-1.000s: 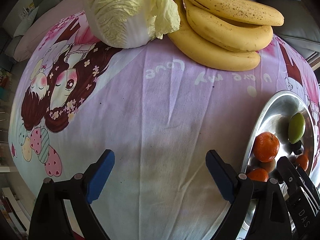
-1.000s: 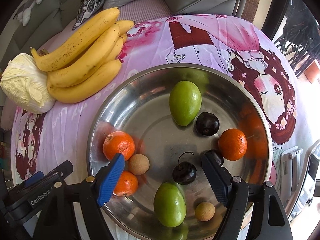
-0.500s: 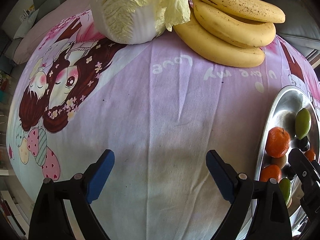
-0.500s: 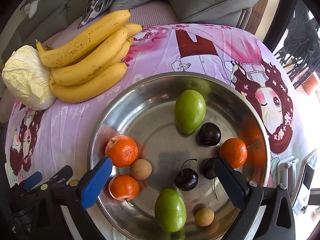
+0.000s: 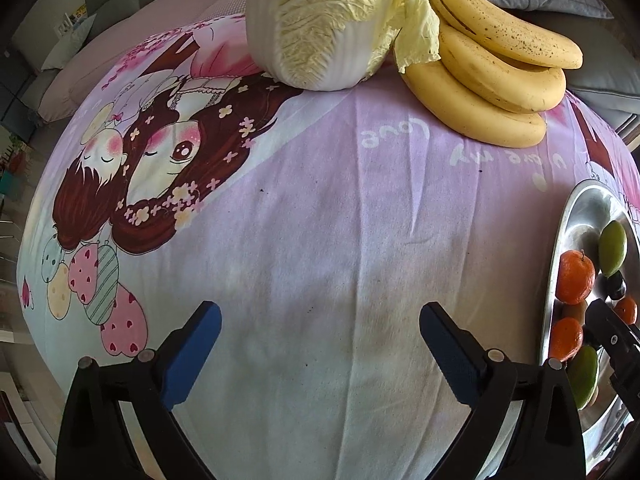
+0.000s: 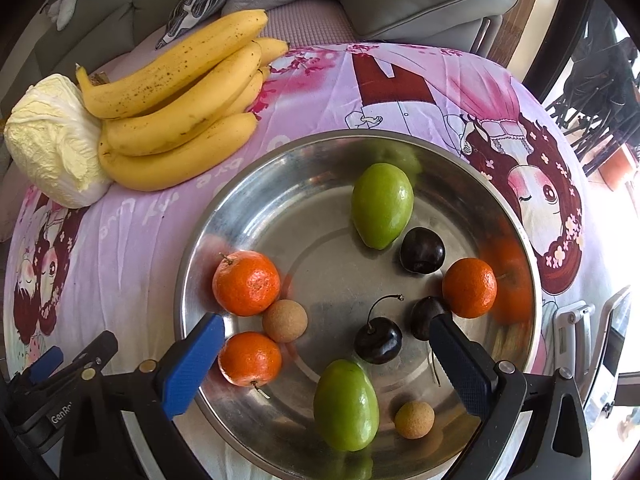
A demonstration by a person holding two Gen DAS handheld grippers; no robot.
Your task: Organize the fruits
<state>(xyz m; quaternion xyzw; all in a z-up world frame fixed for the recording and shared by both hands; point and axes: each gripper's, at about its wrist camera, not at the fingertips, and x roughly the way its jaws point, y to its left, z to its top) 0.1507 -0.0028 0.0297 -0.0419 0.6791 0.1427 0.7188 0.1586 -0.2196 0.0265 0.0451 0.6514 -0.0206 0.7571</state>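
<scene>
- Fruit lies mostly in the steel bowl (image 6: 208, 232) under my right gripper (image 6: 326, 356), whose blue jaws are spread wide with nothing pinched.
- Between those jaws: a stemmed cherry (image 6: 378, 340) and a brown longan (image 6: 285, 321); one tangerine (image 6: 250, 359) sits just beside the left jaw, a second cherry (image 6: 425, 317) touches the right jaw's tip as seen from here.
- Ahead of the jaws rest a green mango (image 6: 382, 205), a dark plum (image 6: 422, 250) and two more tangerines; nearer me, another mango (image 6: 346, 405).
- My left gripper (image 5: 320, 336) is also spread and empty, over bare pink tablecloth (image 5: 320, 220).
- Far ahead of it, bananas (image 5: 488, 80) touch a cabbage (image 5: 324, 20).
</scene>
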